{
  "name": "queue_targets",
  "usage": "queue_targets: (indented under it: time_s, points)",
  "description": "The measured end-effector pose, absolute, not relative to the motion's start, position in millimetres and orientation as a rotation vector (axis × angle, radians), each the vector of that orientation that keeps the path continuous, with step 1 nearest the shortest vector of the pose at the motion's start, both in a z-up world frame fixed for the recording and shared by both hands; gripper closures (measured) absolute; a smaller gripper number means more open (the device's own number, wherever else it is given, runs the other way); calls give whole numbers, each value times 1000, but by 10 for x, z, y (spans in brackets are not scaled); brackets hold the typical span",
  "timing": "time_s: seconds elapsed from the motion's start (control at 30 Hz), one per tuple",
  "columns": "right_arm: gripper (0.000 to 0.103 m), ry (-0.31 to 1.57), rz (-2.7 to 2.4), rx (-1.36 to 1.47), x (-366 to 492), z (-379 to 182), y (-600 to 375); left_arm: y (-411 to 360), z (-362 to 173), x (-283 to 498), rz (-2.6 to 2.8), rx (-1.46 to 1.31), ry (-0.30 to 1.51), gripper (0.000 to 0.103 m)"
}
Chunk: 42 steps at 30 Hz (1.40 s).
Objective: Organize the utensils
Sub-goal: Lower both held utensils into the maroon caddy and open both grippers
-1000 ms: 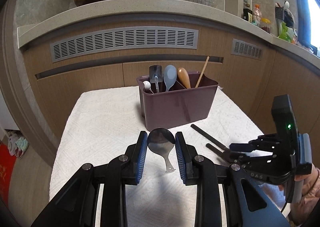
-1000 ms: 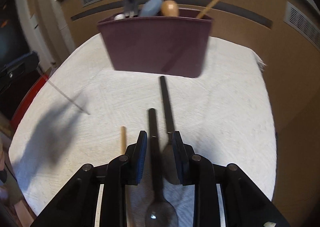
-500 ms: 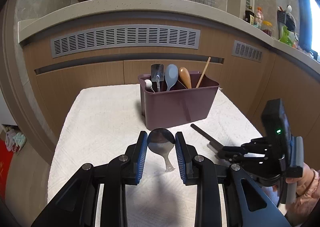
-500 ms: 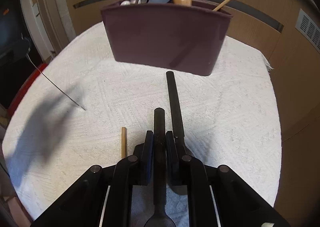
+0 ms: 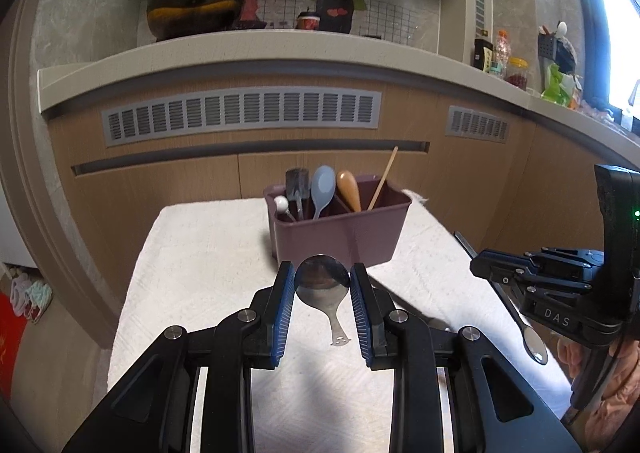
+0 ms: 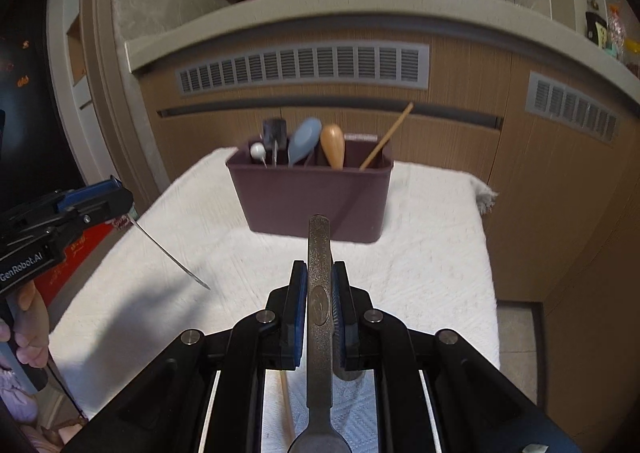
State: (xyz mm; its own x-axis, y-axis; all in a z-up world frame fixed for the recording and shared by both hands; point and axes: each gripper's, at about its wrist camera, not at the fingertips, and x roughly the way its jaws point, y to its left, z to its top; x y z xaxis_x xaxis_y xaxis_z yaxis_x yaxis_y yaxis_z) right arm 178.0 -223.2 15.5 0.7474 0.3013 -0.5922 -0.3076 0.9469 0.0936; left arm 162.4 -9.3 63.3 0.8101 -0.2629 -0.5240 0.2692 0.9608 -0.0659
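A maroon utensil caddy [image 5: 344,233] stands on the white towel [image 5: 208,253] and holds several utensils; it also shows in the right wrist view [image 6: 312,197]. My left gripper [image 5: 322,285] is shut on the bowl of a metal spoon [image 5: 322,278], handle hanging down above the towel. My right gripper [image 6: 319,293] is shut on the dark handle of a long spoon [image 6: 319,253], lifted off the towel, handle end pointing at the caddy. In the left wrist view the right gripper [image 5: 480,267] sits at the right with the spoon's bowl [image 5: 535,347] hanging below.
A wooden chopstick [image 6: 286,397] and another dark utensil [image 6: 352,373] lie on the towel under my right gripper. Wooden cabinets [image 5: 160,189] and a countertop [image 5: 240,49] with a pot [image 5: 196,9] rise behind the table. The towel's right edge [image 6: 486,253] drops to the floor.
My right gripper closed on the dark long spoon and lifted it off the towel, tilting upward toward the caddy. My left gripper rose slightly, still holding the metal spoon.
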Motion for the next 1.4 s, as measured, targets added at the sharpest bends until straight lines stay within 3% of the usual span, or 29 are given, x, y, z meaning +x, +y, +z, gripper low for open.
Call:
queue_targets:
  time_s: [0.53,0.87,1.4]
  points:
    - [92,217,186,-45,2060,1600,-2236,-357,1875,1986,-306,87,284,74]
    - [92,207,164,-51,2719,1667,-2083,-331,1774,2688,-326,64,324,74]
    - [92,250,183,-46,3520,1286,-1889,-193,1280,3321,-314,11,434,74]
